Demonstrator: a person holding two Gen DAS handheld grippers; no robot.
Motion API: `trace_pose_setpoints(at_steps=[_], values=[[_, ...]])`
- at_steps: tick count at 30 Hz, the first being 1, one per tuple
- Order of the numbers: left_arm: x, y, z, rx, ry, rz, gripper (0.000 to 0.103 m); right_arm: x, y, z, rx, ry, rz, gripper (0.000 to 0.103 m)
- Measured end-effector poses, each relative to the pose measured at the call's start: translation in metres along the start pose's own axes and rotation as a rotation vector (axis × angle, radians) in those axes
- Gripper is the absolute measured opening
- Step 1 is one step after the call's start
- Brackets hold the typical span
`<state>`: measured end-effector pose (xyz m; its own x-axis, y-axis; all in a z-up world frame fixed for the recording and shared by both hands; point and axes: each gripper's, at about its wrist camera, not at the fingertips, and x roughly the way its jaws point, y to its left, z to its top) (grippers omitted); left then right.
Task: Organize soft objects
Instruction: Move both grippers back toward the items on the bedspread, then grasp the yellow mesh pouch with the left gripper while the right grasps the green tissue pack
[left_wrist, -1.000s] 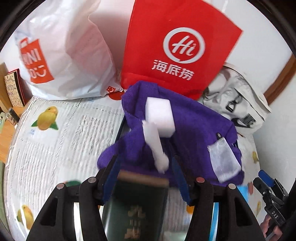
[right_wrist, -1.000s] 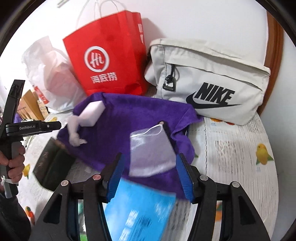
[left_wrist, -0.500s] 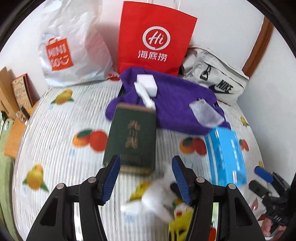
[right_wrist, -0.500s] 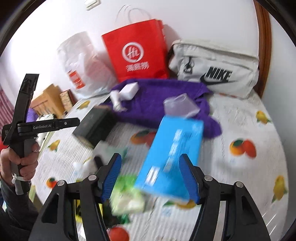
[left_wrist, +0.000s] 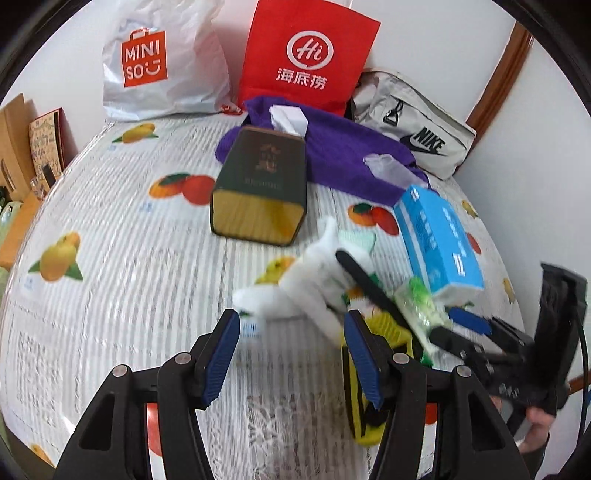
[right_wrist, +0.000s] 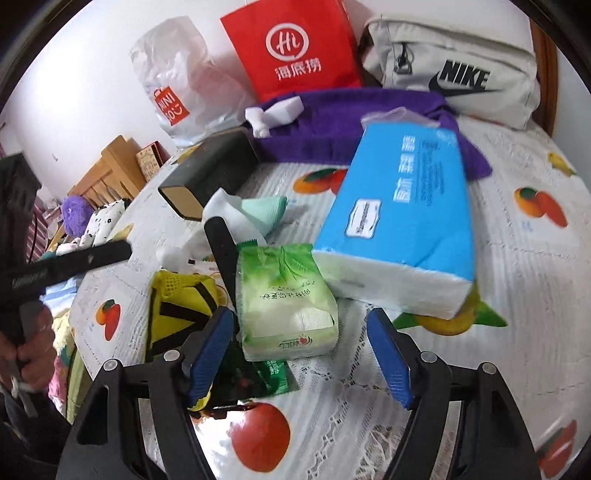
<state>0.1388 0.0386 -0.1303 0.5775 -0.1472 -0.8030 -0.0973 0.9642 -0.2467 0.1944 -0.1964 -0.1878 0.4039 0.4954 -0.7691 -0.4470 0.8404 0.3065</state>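
Left gripper (left_wrist: 290, 354): jaws spread wide and empty, lower centre of the left wrist view, above the fruit-print tablecloth (left_wrist: 110, 280).
Right gripper (right_wrist: 301, 350): jaws apart, nothing clamped; the green tissue pack (right_wrist: 286, 306) lies on the cloth between and just ahead of its fingertips, lower centre of the right wrist view.
White plush toy (left_wrist: 314, 280): lies just ahead of the left gripper, centre of the left view (blurred, so its details cannot be made out).
Blue tissue pack (right_wrist: 402, 214): centre right of the right view, its near end just beside the green pack; whether they touch I cannot tell.
Yellow mesh item (right_wrist: 177, 306): lower left of the right view, beside the left blue finger pad, black stripes across it.
Mint cloth (right_wrist: 262, 210): folded, centre of the right view, behind the green pack.
Dark green box (left_wrist: 260, 188): upper centre of the left view, lying flat, its far end against the purple towel (left_wrist: 347, 151).
White sponge (left_wrist: 290, 118): on the towel's upper left part.
Back row: white MINISO bag (left_wrist: 162, 62) upper left, red paper bag (left_wrist: 306, 55) top centre, grey Nike pouch (left_wrist: 413, 125) upper right, all by the wall.
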Motion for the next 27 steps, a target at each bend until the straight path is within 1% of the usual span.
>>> trace_pose_setpoints(at_steps=[5, 6, 7, 8, 14, 17, 19, 21, 24, 27], values=[[0.001, -0.001, -0.013, 0.000, 0.015, -0.028, 0.057, 0.016, -0.001, 0.000, 0.007, -0.001, 0.015, 0.074], [0.002, -0.003, -0.015, 0.001, 0.022, -0.038, 0.057, 0.015, 0.000, 0.000, 0.002, -0.007, 0.014, 0.069], [0.003, -0.004, -0.017, 0.001, 0.027, -0.044, 0.057, 0.015, 0.002, 0.000, -0.012, -0.004, 0.025, 0.055], [0.004, -0.005, -0.019, 0.001, 0.031, -0.047, 0.057, 0.013, 0.003, 0.000, -0.012, -0.002, 0.042, 0.052], [0.007, -0.022, -0.027, 0.038, 0.043, -0.061, 0.057, -0.011, 0.010, -0.008, -0.029, -0.055, 0.034, 0.052], [0.010, -0.035, -0.030, 0.059, 0.045, -0.057, 0.065, -0.026, 0.008, -0.015, -0.026, -0.078, 0.027, 0.052], [0.014, -0.042, -0.033, 0.057, 0.049, -0.060, 0.066, -0.036, 0.007, -0.021, -0.020, -0.094, 0.021, 0.052], [0.017, -0.051, -0.036, 0.074, 0.056, -0.071, 0.070, -0.044, 0.007, -0.025, -0.014, -0.110, 0.015, 0.052], [0.024, -0.063, -0.041, 0.100, 0.062, -0.036, 0.072, -0.054, 0.009, -0.030, -0.018, -0.134, 0.008, 0.052], [0.030, -0.070, -0.043, 0.094, 0.075, -0.031, 0.073, -0.065, 0.005, -0.038, -0.006, -0.152, -0.005, 0.052]])
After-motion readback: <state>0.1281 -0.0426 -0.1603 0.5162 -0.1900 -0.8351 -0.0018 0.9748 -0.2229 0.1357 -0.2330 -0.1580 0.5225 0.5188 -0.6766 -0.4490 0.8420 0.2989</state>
